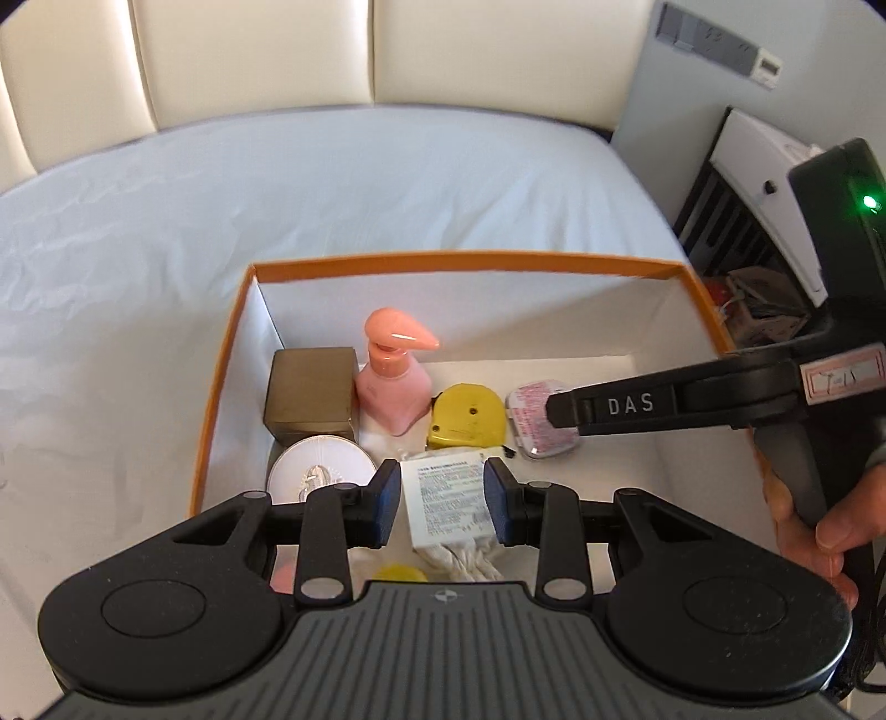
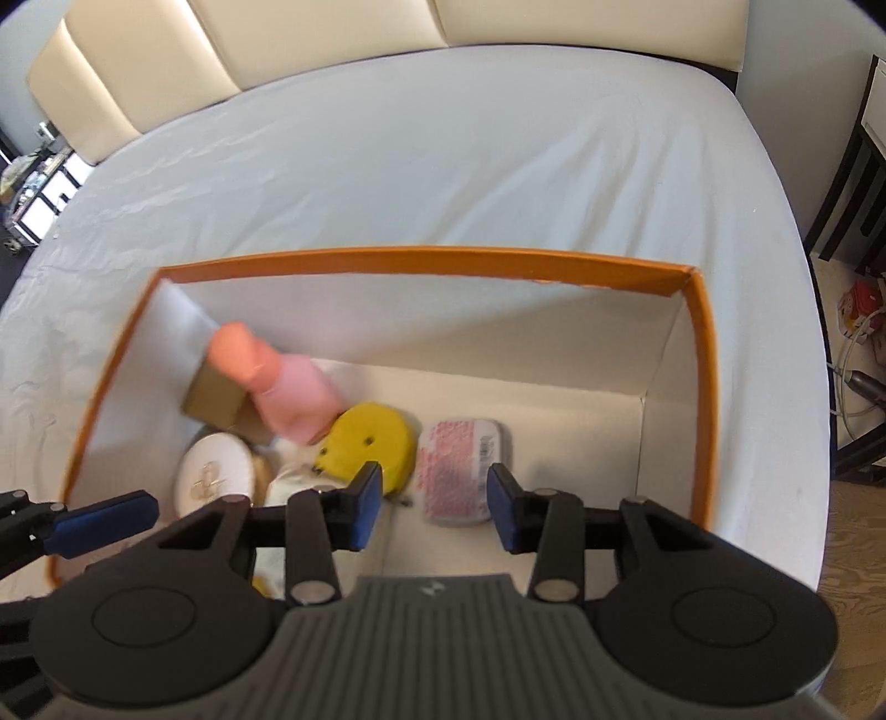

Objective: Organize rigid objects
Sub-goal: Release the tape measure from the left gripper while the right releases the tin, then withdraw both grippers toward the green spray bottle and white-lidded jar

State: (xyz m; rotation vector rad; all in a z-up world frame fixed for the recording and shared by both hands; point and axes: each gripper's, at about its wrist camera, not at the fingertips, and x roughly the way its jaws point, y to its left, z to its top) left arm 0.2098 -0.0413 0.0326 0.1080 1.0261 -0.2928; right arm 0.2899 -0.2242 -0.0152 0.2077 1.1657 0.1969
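An orange-rimmed cardboard box (image 1: pixel 443 263) with white inner walls sits on a bed (image 1: pixel 277 183) covered by a pale blue sheet, with a cream padded headboard (image 1: pixel 249 50) across the top of the frame.

Inside the box, toward its left side, the things are gathered close together. A gold-brown small box (image 1: pixel 310 390) stands in the left corner, and a pink pump bottle (image 1: pixel 393 382) stands upright just to its right. Below the small box lies a round white tin (image 1: pixel 318 468). A yellow tape measure (image 1: pixel 468 418) lies right of the bottle, and a flat packet with pink print (image 1: pixel 540 423) lies right of that, at centre right. A white cloth bundle with a printed label (image 1: pixel 448 504) lies at lower centre.

In the left wrist view, the left gripper (image 1: pixel 442 501) hangs over this bundle with its blue-padded fingers (image 1: pixel 385 498) apart on either side of the label; the pads are not pressing on it. The right gripper (image 2: pixel 436 507) comes in from the right edge of that view, held by a hand (image 1: pixel 819 526), its tip in front of the pink-print packet.

In the right wrist view, its fingers (image 2: pixel 368 504) are apart and hold nothing, with the packet lying in the box behind the gap. That picture is blurred.
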